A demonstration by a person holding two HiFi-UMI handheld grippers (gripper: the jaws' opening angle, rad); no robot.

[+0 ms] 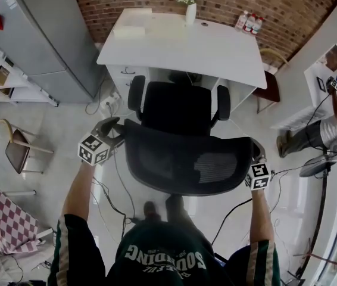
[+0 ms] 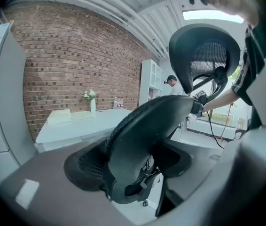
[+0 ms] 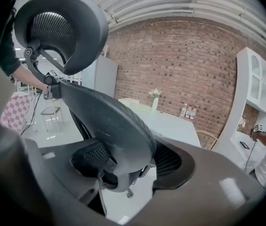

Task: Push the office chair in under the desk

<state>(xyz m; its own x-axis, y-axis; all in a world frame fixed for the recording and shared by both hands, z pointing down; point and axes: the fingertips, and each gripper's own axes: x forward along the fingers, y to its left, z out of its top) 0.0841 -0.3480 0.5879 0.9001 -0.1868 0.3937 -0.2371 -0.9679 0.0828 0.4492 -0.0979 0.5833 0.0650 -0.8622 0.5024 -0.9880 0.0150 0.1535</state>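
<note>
Two hand-held grippers are clamped on the black mesh-backed office chair (image 1: 177, 109), one at each side of its curved backrest (image 1: 156, 159). The left gripper (image 1: 115, 131) has its jaws set fairly wide, and its own view shows the backrest's left rim (image 2: 137, 140) sitting between the two dark textured pads, which press on it from both sides. The right gripper (image 1: 255, 154) grips the opposite rim (image 3: 119, 135) the same way, jaws wide around the thick edge. In both gripper views the mesh headrest (image 2: 206, 55) rises above the backrest.

The chair faces the white rectangular desk (image 1: 216, 52) and stands squarely before its kneehole. The front of the seat reaches the desk's near edge, while the armrests, backrest and most of the seat are out over the pale floor. On the desk stand a white vase of flowers (image 1: 190, 14), a flat white box (image 1: 131, 24) and a few small bottles (image 1: 249, 22) near the red brick wall (image 1: 287, 5). A tall grey refrigerator (image 1: 43, 34) is at the left, well apart from the chair. Another person (image 1: 320, 133) is at the far right by white shelves
</note>
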